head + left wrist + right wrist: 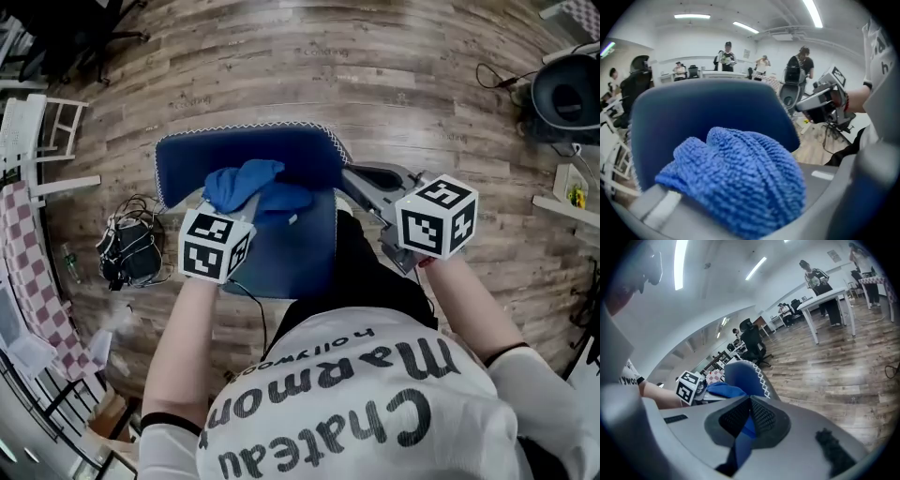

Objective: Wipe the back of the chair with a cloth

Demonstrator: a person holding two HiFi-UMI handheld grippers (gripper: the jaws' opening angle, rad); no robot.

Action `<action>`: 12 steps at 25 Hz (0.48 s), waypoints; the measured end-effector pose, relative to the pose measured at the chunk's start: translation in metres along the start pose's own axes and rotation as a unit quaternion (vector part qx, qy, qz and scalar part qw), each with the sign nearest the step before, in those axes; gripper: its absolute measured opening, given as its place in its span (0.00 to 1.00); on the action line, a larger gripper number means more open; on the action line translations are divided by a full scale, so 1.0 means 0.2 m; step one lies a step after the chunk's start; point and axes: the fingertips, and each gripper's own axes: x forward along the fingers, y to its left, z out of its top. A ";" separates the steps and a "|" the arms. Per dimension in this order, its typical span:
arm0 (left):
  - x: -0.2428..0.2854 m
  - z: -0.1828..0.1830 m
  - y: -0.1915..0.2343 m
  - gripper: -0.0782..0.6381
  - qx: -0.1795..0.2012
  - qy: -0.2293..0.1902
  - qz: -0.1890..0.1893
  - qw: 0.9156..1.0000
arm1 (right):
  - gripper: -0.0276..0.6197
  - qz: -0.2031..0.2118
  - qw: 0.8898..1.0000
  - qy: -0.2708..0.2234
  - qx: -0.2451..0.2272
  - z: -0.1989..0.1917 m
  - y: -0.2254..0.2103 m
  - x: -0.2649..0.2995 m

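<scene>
Head view — left gripper clenches cloth on chair back; right gripper pinches its edge.

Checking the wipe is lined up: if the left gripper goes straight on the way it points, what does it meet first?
Probably the dark blue padded chair back. The bunched blue knitted cloth clamped in the left gripper would touch it first. The gap between them is unclear.

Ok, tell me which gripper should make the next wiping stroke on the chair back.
Left. The left gripper is shut on the blue cloth, bunched against the chair back. The right gripper is clamped on the chair back's side edge and carries no cloth, so it seems better suited to steadying.
</scene>
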 end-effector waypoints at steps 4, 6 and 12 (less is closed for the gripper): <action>-0.20 -0.27 0.39 0.15 -0.040 0.053 0.085 0.994 | 0.06 0.035 0.999 -0.011 -0.017 0.03 0.13 0.09; -0.26 -0.36 0.50 0.15 -0.037 0.084 0.102 0.991 | 0.06 0.049 0.998 -0.015 -0.023 0.05 0.17 0.12; -0.29 -0.41 0.67 0.15 -0.054 0.106 0.126 0.985 | 0.06 0.072 0.997 -0.021 -0.023 0.07 0.23 0.18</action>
